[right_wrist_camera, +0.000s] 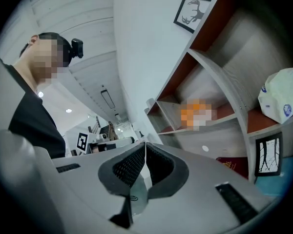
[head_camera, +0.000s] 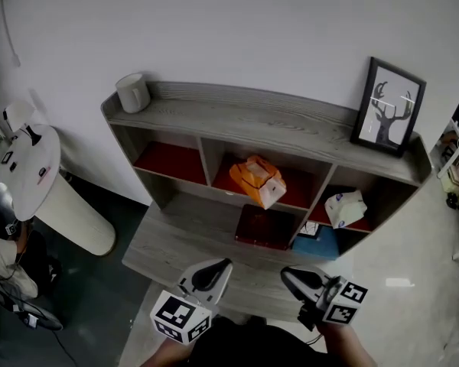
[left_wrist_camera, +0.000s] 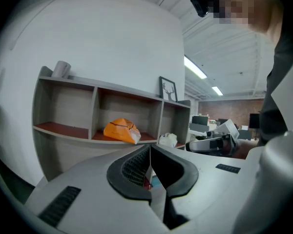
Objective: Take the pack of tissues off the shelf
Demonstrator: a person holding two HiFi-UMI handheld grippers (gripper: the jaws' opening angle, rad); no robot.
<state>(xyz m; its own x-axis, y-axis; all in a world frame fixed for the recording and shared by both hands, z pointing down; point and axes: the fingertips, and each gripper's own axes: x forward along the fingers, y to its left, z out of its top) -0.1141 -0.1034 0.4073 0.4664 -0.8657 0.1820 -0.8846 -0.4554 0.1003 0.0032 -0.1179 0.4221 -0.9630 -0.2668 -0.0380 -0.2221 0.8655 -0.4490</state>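
Grey shelf [head_camera: 237, 121] against white wall; orange pack [head_camera: 257, 180] in middle cubby, white pack [head_camera: 345, 208] in right cubby, either may be tissues. Left claw [head_camera: 224, 265], right claw [head_camera: 288, 274] pressed together, empty, well short. Spread claw first, enter level, pinch mid-body.

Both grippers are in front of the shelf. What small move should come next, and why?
Probably open the right gripper. Its jaws are shut with nothing between them, like those of the left gripper, and both hang short of the shelf. The orange pack in the middle compartment and the white pack in the right one lie untouched; closed jaws cannot take either.
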